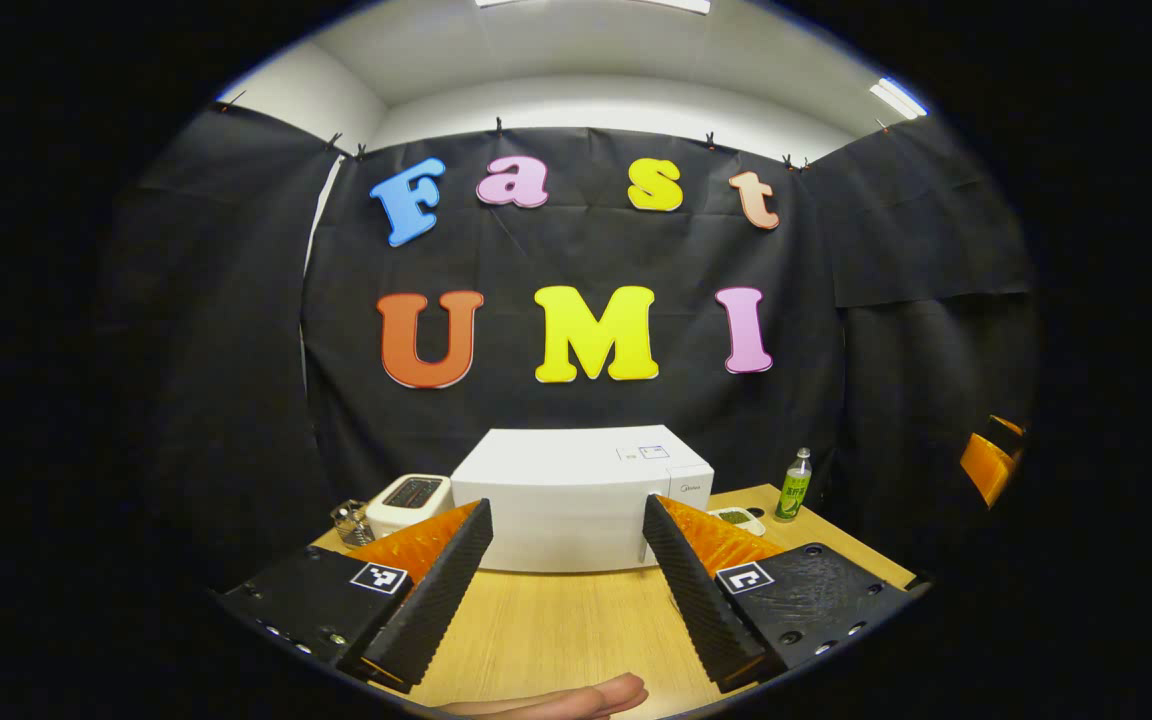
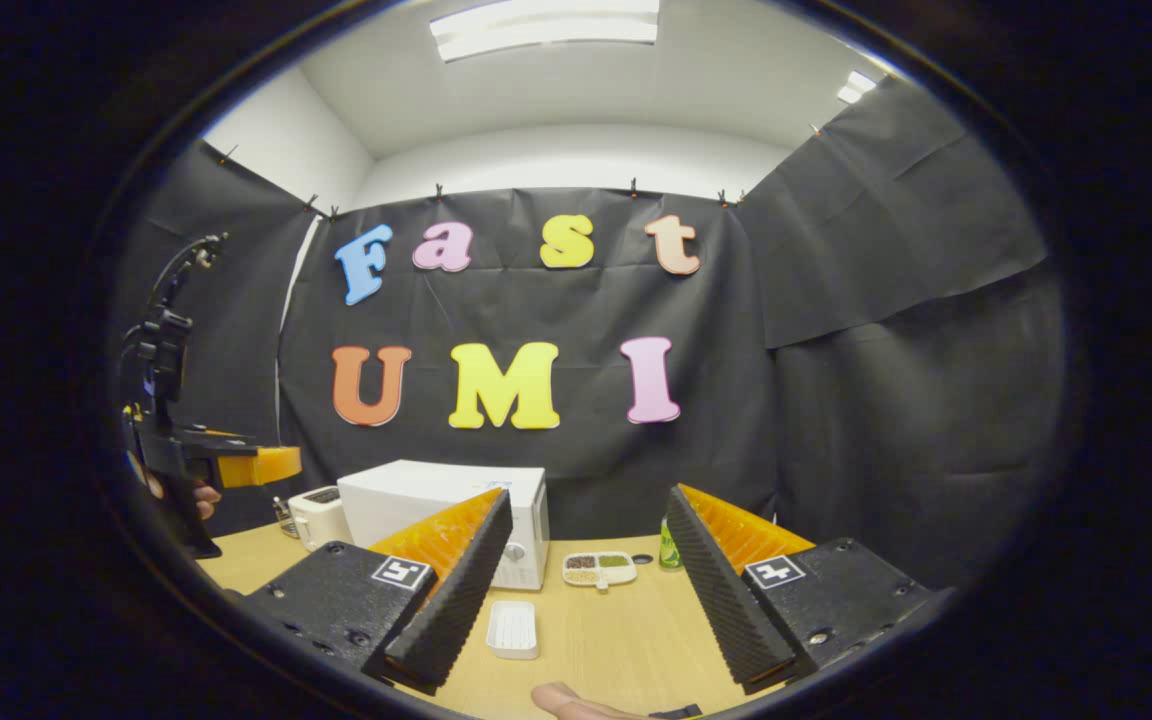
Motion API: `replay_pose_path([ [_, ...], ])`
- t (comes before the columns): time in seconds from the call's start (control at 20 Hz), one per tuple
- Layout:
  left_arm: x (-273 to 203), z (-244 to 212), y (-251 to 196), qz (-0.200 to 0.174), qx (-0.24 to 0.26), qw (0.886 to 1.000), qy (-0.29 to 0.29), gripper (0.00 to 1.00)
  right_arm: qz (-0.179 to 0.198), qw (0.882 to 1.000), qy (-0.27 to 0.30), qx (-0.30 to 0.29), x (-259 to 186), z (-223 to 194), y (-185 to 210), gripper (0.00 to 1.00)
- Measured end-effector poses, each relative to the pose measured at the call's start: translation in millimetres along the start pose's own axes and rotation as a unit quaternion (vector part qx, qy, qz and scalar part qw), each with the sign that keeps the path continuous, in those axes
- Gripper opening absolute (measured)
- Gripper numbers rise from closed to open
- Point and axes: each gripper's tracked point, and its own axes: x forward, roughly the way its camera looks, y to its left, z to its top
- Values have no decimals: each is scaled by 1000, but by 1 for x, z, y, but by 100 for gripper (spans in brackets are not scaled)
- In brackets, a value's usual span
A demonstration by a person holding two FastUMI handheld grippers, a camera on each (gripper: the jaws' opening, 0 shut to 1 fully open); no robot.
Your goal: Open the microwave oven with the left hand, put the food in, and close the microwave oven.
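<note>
A white microwave [image 1: 576,500] stands on the wooden table [image 1: 556,620] with its door closed, straight ahead of my left gripper [image 1: 566,503], which is open, holds nothing and is well short of it. In the right gripper view the microwave [image 2: 426,500] sits left of centre, its knob panel [image 2: 518,548] facing forward. Right of it lies a divided food dish [image 2: 599,568], which shows by the microwave's right corner in the left gripper view [image 1: 736,518]. My right gripper [image 2: 589,495] hangs open above the table, empty. The left gripper [image 2: 256,465] is at the far left, in a hand [image 2: 201,497].
A white toaster [image 1: 408,503] stands left of the microwave and a green bottle [image 1: 793,485] to its right near the back wall. A small white ribbed tray [image 2: 513,628] lies on the table in front of the microwave. Fingers [image 1: 576,700] show at the bottom edge.
</note>
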Motion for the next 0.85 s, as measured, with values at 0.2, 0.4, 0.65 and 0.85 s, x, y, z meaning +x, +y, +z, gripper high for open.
replay_pose_path([
  [0.2, -48, 40, 20, 54, 26, 997, -56, 96, -6, 1000, -23, 4, -14, 24, -4, 92],
  [0.4, -79, 44, 0, 33, -4, 997, -72, 96, -9, 999, -38, 5, -30, 42, -9, 92],
  [0.65, -106, 37, -7, 11, 14, 997, -78, 96, -4, 998, -57, -5, -55, 58, -6, 92],
  [0.85, -121, 27, -5, 8, 16, 997, -77, 96, 3, 997, -71, 2, -76, 59, -9, 91],
])
